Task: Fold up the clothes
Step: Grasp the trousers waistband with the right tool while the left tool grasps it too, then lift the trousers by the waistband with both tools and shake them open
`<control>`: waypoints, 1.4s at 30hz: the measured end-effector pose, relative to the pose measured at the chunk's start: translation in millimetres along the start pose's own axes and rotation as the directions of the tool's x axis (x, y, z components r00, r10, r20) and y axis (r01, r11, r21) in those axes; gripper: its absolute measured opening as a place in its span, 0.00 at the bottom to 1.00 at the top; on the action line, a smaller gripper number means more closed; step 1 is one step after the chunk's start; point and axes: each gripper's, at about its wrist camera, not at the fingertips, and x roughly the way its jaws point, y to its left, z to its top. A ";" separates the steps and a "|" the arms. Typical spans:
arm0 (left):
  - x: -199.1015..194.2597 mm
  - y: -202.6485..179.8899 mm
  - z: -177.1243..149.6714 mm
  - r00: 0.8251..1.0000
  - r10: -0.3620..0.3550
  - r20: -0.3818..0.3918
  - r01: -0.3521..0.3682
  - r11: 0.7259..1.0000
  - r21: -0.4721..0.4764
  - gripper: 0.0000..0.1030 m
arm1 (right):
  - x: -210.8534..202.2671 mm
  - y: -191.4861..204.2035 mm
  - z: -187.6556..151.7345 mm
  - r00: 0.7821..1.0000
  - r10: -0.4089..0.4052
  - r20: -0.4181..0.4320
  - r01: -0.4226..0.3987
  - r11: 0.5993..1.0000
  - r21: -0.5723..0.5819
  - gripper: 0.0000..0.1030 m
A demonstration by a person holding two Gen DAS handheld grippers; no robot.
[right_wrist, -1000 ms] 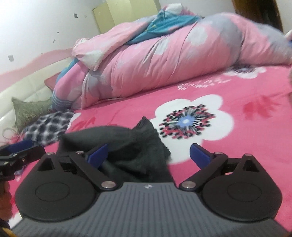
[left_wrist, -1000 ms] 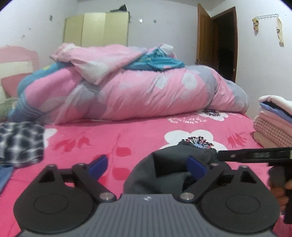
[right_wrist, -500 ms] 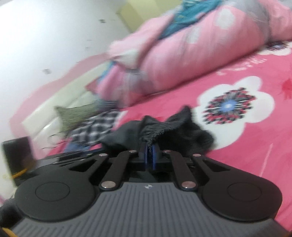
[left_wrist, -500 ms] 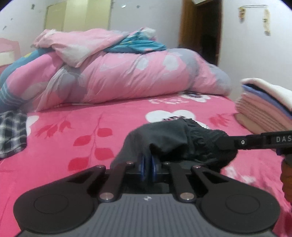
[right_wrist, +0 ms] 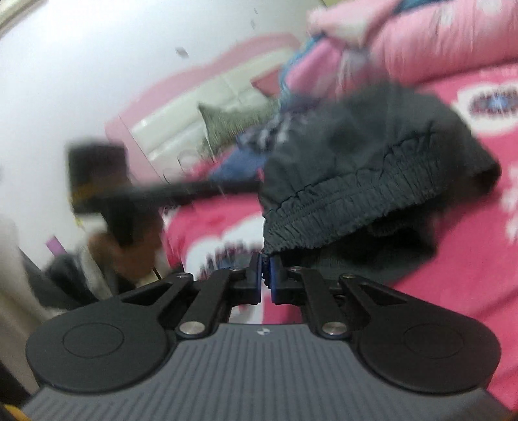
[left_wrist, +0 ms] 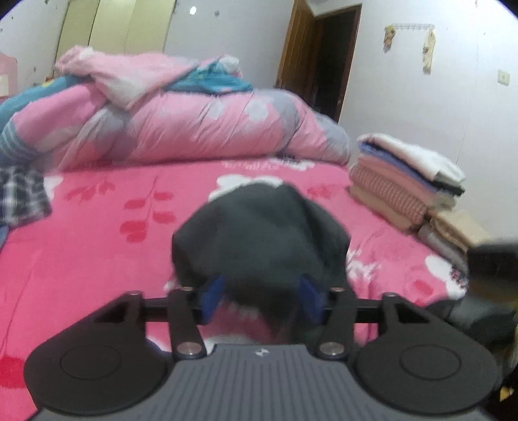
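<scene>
1. The right claw (right_wrist: 266,275) is closed almost all the way – its blue pads pinch the stretchy waistband edge of the dark gray shorts (right_wrist: 372,168).
2. The left claw (left_wrist: 260,299) is about half open and opening wider. The shorts (left_wrist: 259,233) hang between its two blue pads, but the picture is too blurry to tell if the pads touch the cloth.
3. The shorts are lifted a bit above the bed, spread between the two claws.
4. There is one pair of shorts, two claws, and one stack of folded clothes (left_wrist: 404,181) – it sits at the right edge of the bed.
5. One checked cloth (left_wrist: 19,197) lies at the left side of the bed.
6. The bed has a bright pink sheet (left_wrist: 97,233) with white flowers and red leaves.
7. A big pink quilt (left_wrist: 200,126) is rolled up at the far side.
8. Behind it are a pale cupboard (left_wrist: 119,26), gray walls and a brown door (left_wrist: 298,55) standing open.
</scene>
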 end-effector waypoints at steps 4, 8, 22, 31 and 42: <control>8.3 -21.9 7.8 0.999 -0.047 0.009 0.046 0.998 0.053 0.75 | -7.1 7.3 -10.3 0.998 -0.044 -0.043 0.043 0.999 -0.017 0.10; 23.0 -41.9 3.4 0.997 -0.074 -0.028 0.077 0.993 0.092 0.75 | -52.9 -9.3 -5.0 0.996 -0.046 0.073 0.044 0.999 0.026 0.30; 25.2 -59.2 -53.9 0.969 0.026 -0.245 -0.001 0.995 0.104 0.79 | -42.2 -177.1 48.5 0.952 -0.239 0.191 0.088 0.812 0.576 0.55; 55.9 -65.0 -73.1 0.984 0.073 -0.160 -0.074 0.997 -0.004 0.67 | 0.2 -188.4 61.1 0.978 -0.153 0.142 0.044 0.817 0.576 0.49; 25.1 -44.3 -62.6 0.975 0.221 -0.011 -0.221 0.975 -0.032 0.24 | -25.0 -135.7 92.6 0.955 -0.122 0.269 -0.023 0.878 0.478 0.07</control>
